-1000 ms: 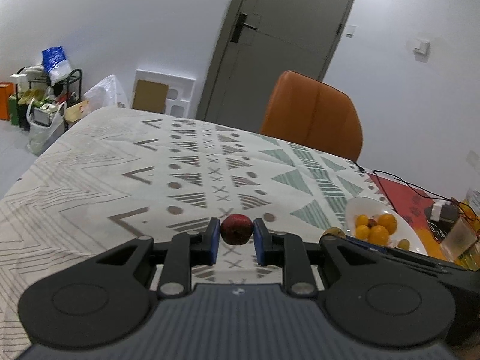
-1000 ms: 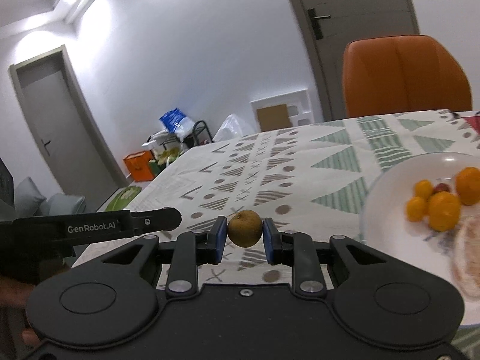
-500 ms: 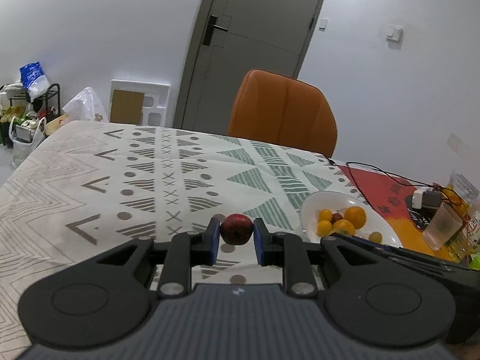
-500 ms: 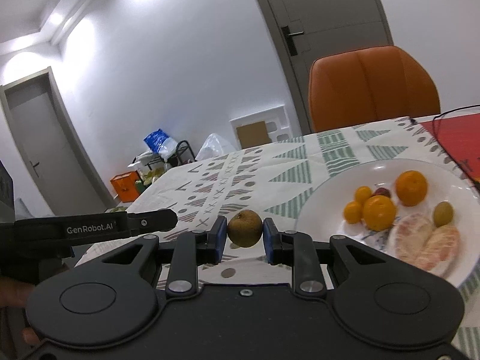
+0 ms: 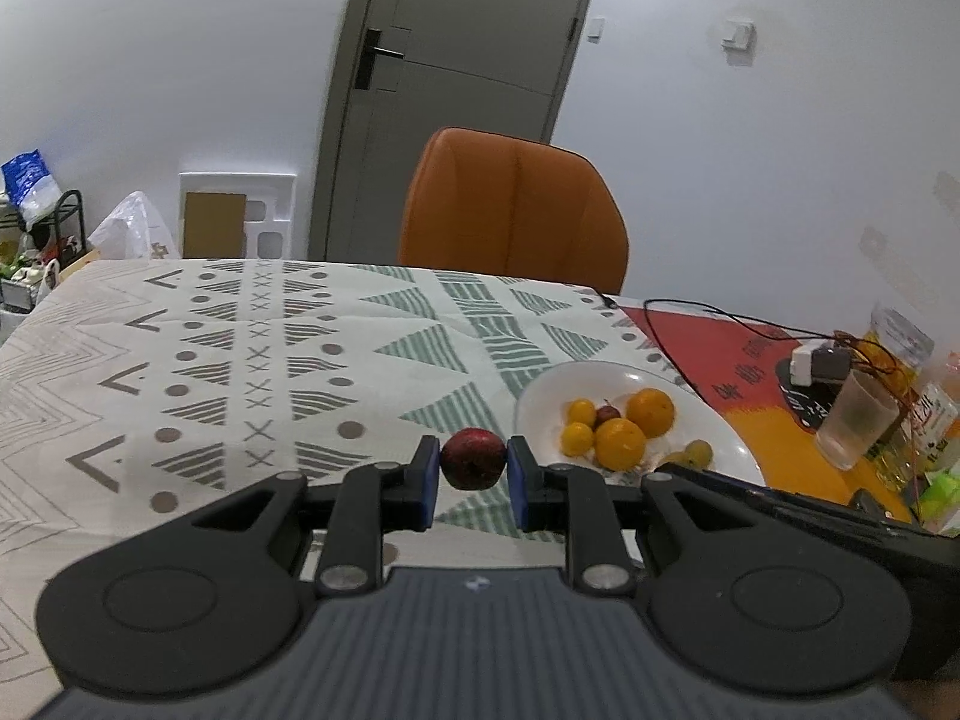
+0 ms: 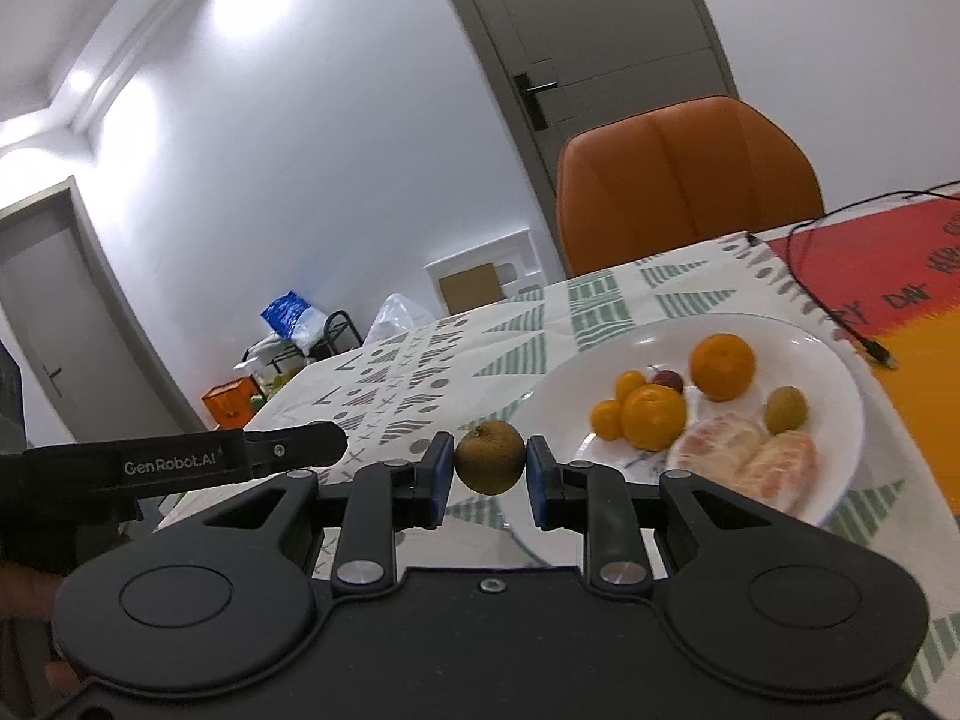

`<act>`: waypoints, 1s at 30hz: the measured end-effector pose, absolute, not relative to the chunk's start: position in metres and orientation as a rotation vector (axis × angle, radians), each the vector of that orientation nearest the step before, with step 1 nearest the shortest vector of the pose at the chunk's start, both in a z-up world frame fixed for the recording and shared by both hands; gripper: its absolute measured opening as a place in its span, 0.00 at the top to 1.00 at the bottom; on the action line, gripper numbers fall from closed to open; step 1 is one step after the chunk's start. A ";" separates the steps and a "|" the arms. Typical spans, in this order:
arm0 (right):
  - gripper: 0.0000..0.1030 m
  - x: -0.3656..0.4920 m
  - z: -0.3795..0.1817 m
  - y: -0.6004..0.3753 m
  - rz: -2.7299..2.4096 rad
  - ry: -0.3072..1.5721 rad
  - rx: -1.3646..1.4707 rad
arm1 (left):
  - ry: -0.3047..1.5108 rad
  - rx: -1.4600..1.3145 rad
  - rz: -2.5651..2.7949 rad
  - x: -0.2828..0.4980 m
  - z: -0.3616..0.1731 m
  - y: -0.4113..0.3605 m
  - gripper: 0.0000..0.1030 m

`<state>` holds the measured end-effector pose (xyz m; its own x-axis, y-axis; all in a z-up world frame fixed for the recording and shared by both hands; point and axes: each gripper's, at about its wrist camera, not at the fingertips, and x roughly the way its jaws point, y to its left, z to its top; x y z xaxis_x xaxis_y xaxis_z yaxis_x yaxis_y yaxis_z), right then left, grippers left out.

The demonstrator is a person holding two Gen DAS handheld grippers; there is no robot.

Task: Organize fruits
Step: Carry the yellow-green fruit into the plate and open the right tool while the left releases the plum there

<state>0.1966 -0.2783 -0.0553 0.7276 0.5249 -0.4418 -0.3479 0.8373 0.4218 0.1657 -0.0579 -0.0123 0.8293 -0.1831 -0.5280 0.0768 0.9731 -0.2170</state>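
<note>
My left gripper point(image 5: 473, 467) is shut on a small dark red fruit point(image 5: 473, 458), held above the patterned tablecloth just left of the white plate point(image 5: 543, 396). My right gripper point(image 6: 489, 467) is shut on a small brown round fruit point(image 6: 489, 464), close to the plate's point(image 6: 840, 360) near left rim. On the plate lie several oranges point(image 6: 720, 366), a small red fruit point(image 6: 667, 381), a green fruit point(image 6: 787, 408) and peeled citrus segments point(image 6: 750, 468). The left gripper's body point(image 6: 174, 462) shows at the left of the right wrist view.
An orange chair point(image 5: 513, 210) stands behind the table. At the right lie a red-orange mat point(image 5: 720, 348), a black cable point(image 5: 690, 312), a plastic cup point(image 5: 855, 420) and bottles point(image 5: 924, 420). Bags and a rack point(image 5: 36, 228) stand on the floor at the far left.
Both grippers have swung right toward the plate, each still holding its fruit. The plate now shows larger and nearer the middle in both views.
</note>
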 end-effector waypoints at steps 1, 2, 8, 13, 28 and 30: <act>0.76 0.197 -0.057 -0.281 0.485 0.581 0.326 | 0.578 -0.186 -0.142 0.166 -0.012 -0.061 0.78; 0.76 0.196 -0.058 -0.283 0.482 0.582 0.328 | 0.580 -0.181 -0.145 0.167 -0.013 -0.064 0.78; 0.76 0.196 -0.067 -0.298 0.461 0.589 0.350 | 0.596 -0.161 -0.157 0.172 -0.017 -0.078 0.78; 0.73 0.199 -0.076 -0.308 0.442 0.605 0.369 | 0.611 -0.149 -0.163 0.178 -0.022 -0.087 0.78; 0.70 0.203 -0.085 -0.342 0.371 0.598 0.400 | 0.631 -0.119 -0.198 0.195 -0.030 -0.112 0.78; 0.70 0.203 -0.086 -0.345 0.366 0.599 0.400 | 0.633 -0.116 -0.205 0.198 -0.032 -0.115 0.78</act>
